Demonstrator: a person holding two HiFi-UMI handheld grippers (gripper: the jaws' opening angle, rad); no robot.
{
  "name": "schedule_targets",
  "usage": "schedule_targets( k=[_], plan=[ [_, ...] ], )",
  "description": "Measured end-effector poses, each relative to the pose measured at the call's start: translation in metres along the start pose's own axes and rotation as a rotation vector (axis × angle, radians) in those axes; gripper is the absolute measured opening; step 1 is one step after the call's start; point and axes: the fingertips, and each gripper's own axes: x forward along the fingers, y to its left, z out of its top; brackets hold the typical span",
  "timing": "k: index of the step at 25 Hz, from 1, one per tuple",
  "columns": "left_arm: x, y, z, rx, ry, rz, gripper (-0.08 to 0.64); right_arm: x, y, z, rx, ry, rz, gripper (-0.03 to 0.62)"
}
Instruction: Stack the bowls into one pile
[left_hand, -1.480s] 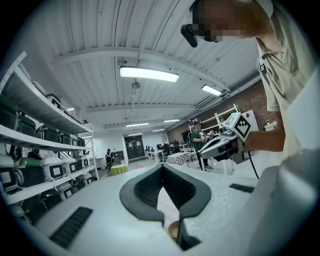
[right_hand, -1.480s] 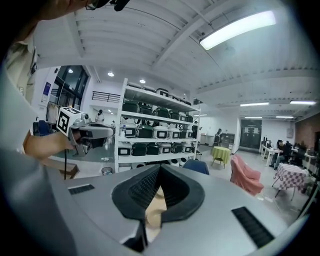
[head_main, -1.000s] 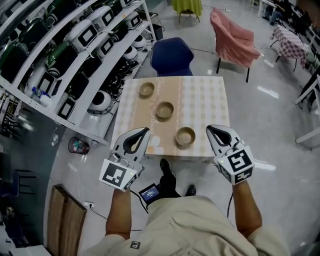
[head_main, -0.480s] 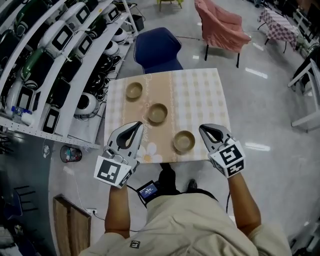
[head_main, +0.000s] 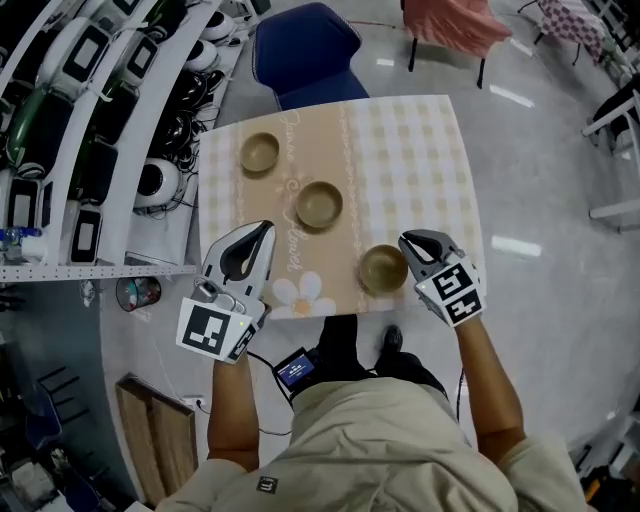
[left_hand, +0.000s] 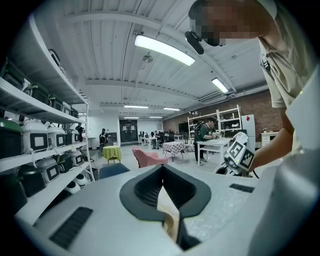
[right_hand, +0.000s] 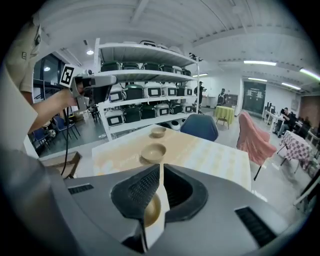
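Three tan bowls sit apart on the checked table (head_main: 420, 150): a far-left bowl (head_main: 260, 152), a middle bowl (head_main: 319, 204) and a near bowl (head_main: 382, 268). My right gripper (head_main: 408, 240) hangs just right of the near bowl, by its rim. Its jaws are only just opening from shut, and nothing is between them. In the right gripper view the near bowl (right_hand: 151, 210) shows through the slit below the jaws, with the middle bowl (right_hand: 153, 151) and the far bowl (right_hand: 158, 131) beyond. My left gripper (head_main: 262, 230) is shut and empty over the table's near-left part.
White shelves (head_main: 90, 120) full of devices run along the left. A blue chair (head_main: 300, 50) stands at the table's far side and a pink-draped chair (head_main: 450, 25) beyond it. A small screen device (head_main: 297, 370) and a wooden board (head_main: 160, 440) lie on the floor.
Both grippers have come down and forward over the table's near edge. The right one now sits beside the near bowl. The head view has tilted further down.
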Motion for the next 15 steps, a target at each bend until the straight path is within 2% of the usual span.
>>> schedule_targets(
  k=[4,15],
  plan=[
    [0.01,0.013,-0.019,-0.024,0.026,-0.016,0.008,0.03,-0.004,-0.037,0.031,0.095,0.013,0.052],
    [0.034,0.037,-0.051,-0.055,0.048,-0.043,0.008,0.082,0.002,-0.112,0.086,0.282,0.06,0.072]
  ],
)
